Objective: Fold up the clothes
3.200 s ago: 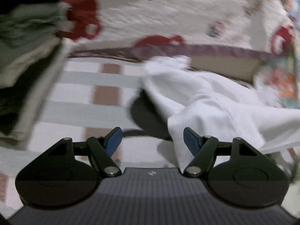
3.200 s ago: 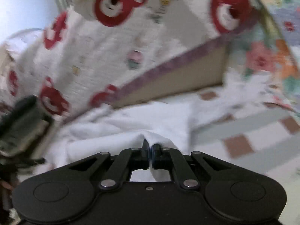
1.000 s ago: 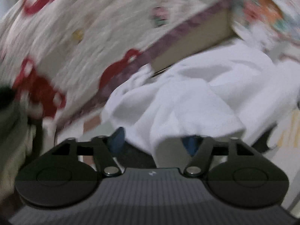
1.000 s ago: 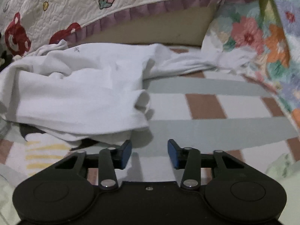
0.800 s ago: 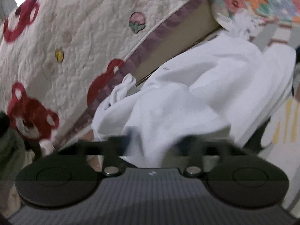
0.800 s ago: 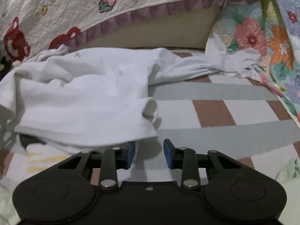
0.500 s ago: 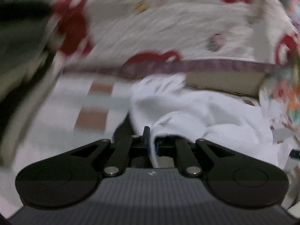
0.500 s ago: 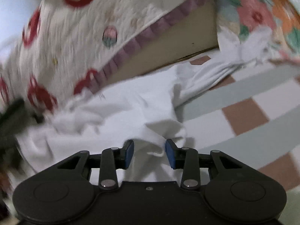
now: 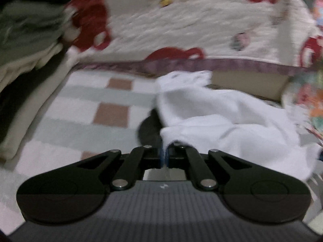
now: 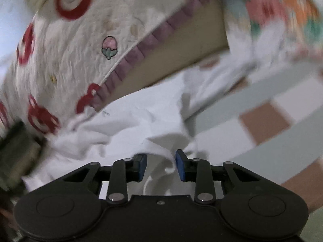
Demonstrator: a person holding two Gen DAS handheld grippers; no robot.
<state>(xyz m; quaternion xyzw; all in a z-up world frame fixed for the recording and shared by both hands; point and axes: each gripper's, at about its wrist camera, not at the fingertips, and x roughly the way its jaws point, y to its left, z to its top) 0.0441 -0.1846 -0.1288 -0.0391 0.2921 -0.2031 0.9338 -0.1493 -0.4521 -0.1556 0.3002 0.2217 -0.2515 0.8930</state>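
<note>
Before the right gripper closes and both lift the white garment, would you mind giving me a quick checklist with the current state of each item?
1. Left gripper shut on the white garment: ok, an edge of cloth is pinched between its closed fingers.
2. Right gripper has cloth between its fingers: ok, a fold of the white garment lies in the gap.
3. Right gripper closed: not ok, its jaws stand open.
4. Both grips on matching corners or hem: cannot tell, the cloth is bunched and blurred.
5. Garment lies flat: not ok, it is crumpled on the checked mat.
6. Garment free of the stack of folded clothes: ok, they lie apart.
</note>
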